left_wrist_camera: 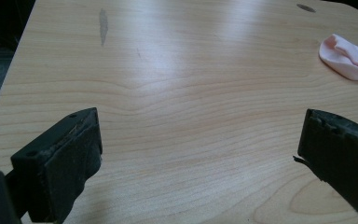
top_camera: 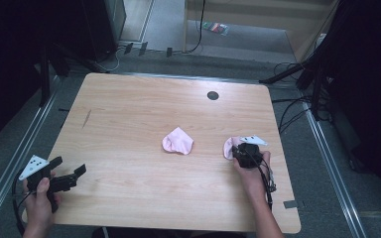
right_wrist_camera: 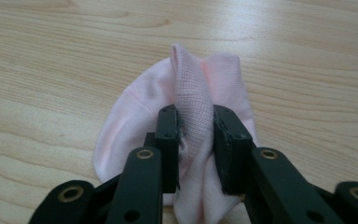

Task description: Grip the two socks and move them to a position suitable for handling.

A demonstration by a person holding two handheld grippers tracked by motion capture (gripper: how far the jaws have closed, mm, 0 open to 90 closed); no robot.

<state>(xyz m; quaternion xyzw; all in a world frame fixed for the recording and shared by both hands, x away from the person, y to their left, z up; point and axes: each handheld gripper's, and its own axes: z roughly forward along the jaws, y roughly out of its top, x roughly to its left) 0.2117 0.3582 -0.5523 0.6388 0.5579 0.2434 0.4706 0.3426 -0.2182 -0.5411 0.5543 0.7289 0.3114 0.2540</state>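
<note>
While the right claw clamps a pink sock near the table's right edge, the left claw gapes

Left gripper: matte black two-jaw tool, topped by a pale grey three-cornered plate dotted with small dark marks. A black cable trailed from its body. In the left gripper view its jaws were blocky black bars faced with rough dark pads (edges looked worn); a small hole sat in the left bar.

Right gripper: same black build, same pale grey plate, black cable running along the forearm. In the right gripper view the black linkage arms carried brass-coloured ringed holes at the pivots.

Forearms were bare; no sleeves seen.
</note>
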